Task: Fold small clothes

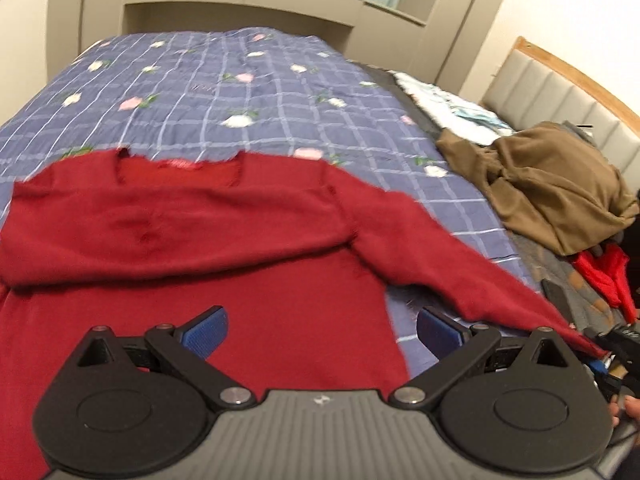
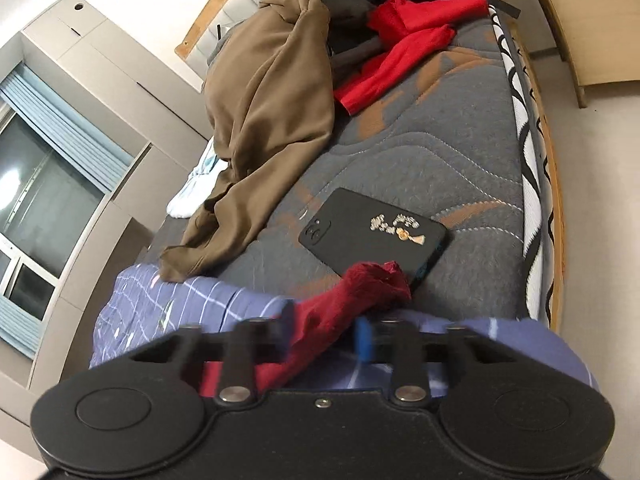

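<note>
My right tool (image 2: 320, 334) is closed on the dark red sweater's sleeve cuff (image 2: 372, 284), pulled taut, though blur hides the pads. My left tool (image 1: 322, 330) hovers low with fingers spread wide over the sweater (image 1: 200, 240), which lies flat on the blue checked quilt (image 1: 240, 92). A phone (image 2: 372, 236) rests just beyond the cuff.
</note>
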A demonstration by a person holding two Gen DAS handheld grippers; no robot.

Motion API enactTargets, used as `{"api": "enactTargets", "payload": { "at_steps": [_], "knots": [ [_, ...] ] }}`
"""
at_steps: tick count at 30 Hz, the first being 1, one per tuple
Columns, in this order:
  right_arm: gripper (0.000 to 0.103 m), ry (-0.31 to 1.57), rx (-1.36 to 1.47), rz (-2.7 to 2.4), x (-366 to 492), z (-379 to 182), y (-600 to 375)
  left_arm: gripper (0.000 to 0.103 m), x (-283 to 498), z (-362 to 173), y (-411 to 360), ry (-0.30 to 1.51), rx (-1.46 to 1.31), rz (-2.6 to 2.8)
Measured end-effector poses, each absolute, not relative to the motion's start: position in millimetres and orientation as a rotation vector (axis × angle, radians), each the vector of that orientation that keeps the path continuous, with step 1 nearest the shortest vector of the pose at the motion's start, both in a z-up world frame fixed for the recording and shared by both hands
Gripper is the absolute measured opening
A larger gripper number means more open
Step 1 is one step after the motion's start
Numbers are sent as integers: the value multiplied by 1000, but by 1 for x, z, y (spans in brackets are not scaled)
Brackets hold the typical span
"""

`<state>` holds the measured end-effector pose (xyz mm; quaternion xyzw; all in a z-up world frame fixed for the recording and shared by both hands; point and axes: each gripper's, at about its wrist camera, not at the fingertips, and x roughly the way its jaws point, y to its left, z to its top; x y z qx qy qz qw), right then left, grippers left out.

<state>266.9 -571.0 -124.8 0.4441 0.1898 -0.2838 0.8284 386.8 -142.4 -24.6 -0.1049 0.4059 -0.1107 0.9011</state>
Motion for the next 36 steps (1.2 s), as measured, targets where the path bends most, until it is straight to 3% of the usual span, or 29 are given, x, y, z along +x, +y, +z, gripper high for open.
{"api": "enactTargets", "payload": {
  "at_steps": [3, 13, 17, 29, 32, 36],
  "knots": [
    [11, 371, 823, -572, 273, -110, -560, 102, 397, -9, -147, 816, -232, -281],
    [10, 261, 145, -221, 301, -50, -443, 102, 444, 39, -152, 799, -514, -548],
    [9, 251, -76, -80, 308, -44, -389, 102, 469, 47, -169, 851, -465, -611],
    [8, 255, -263, 67, 311, -49, -321, 102, 492, 27, -193, 1031, -413, -692],
    [8, 257, -269, 75, 307, -50, -318, 94, 494, 17, -184, 1071, -484, -655],
    [8, 262, -283, 77, 305, -54, -310, 70, 496, 8, -177, 1076, -526, -624]
  ]
}}
